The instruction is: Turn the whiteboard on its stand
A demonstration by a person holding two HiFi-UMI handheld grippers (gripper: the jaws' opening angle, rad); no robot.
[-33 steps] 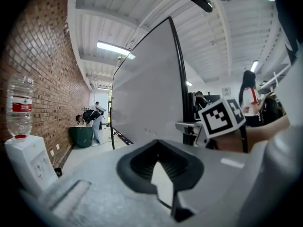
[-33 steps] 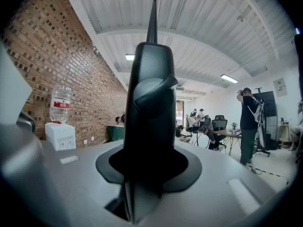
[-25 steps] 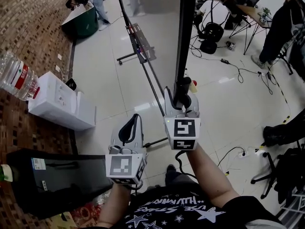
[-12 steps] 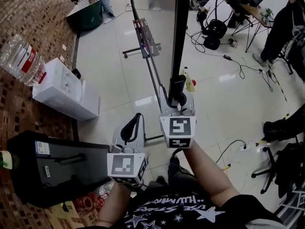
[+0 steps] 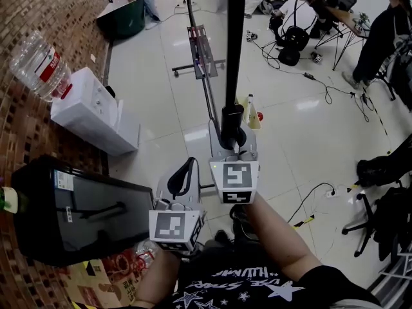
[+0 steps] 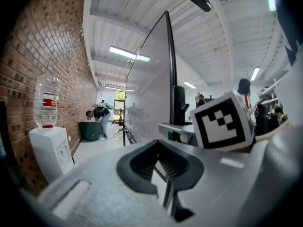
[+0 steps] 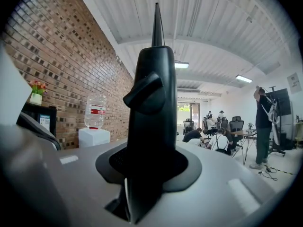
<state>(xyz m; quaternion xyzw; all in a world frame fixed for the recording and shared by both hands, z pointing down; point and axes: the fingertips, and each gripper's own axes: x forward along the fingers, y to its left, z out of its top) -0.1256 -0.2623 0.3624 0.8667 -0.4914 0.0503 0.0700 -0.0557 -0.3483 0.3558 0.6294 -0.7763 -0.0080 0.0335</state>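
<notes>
The whiteboard (image 5: 230, 44) shows edge-on in the head view, as a black frame strip running from the top down to my right gripper (image 5: 233, 134). That gripper is shut on the frame's black lower corner piece (image 7: 154, 103), which fills the gap between its jaws. The board's pale face (image 6: 151, 79) rises just ahead of the left gripper. Its stand's foot rail (image 5: 201, 47) lies on the floor behind. My left gripper (image 5: 183, 172) hangs lower left of the right one, off the board, with its jaw tips together and nothing in them.
A brick wall runs along the left, with a white water dispenser (image 5: 96, 118) and its bottle (image 5: 42, 66). A black case (image 5: 71, 211) stands close at lower left. Cables (image 5: 309, 76), office chairs (image 5: 290, 44) and people fill the back right. A small yellow bottle (image 5: 250, 111) stands by the board.
The right gripper and the board edge it holds have shifted left and slightly up in the head view. The left gripper has stayed about where it was, and the dispenser and case show more.
</notes>
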